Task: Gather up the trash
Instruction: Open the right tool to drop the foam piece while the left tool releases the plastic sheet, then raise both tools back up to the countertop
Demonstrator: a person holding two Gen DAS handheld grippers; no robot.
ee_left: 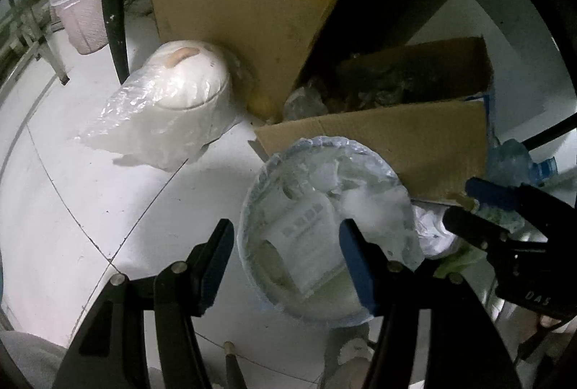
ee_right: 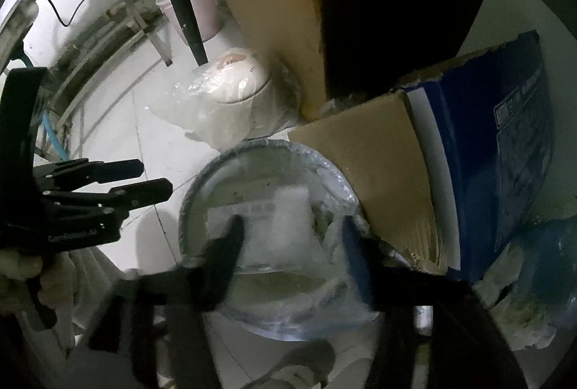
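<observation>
Two tongs (ee_left: 285,255) (ee_right: 292,244) spread apart over round bag-lined bin (ee_left: 252,208), crinkly plastic, corrugated cardboard box (ee_left: 396,133) beside.

White tiled floor (ee_left: 72,190), lined trash bin (ee_left: 288,302), plastic-wrapped rice cooker (ee_left: 187,89), cardboard box (ee_left: 396,136), pink basket (ee_left: 84,17)

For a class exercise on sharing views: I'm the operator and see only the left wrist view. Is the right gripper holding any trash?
Observer: No. The right gripper is open and empty, with its fingers apart above the lined bin.
Operator: What does the outer side of the cardboard box look like?
Observer: The cardboard box is blue on the outside, with a printed label.
</observation>
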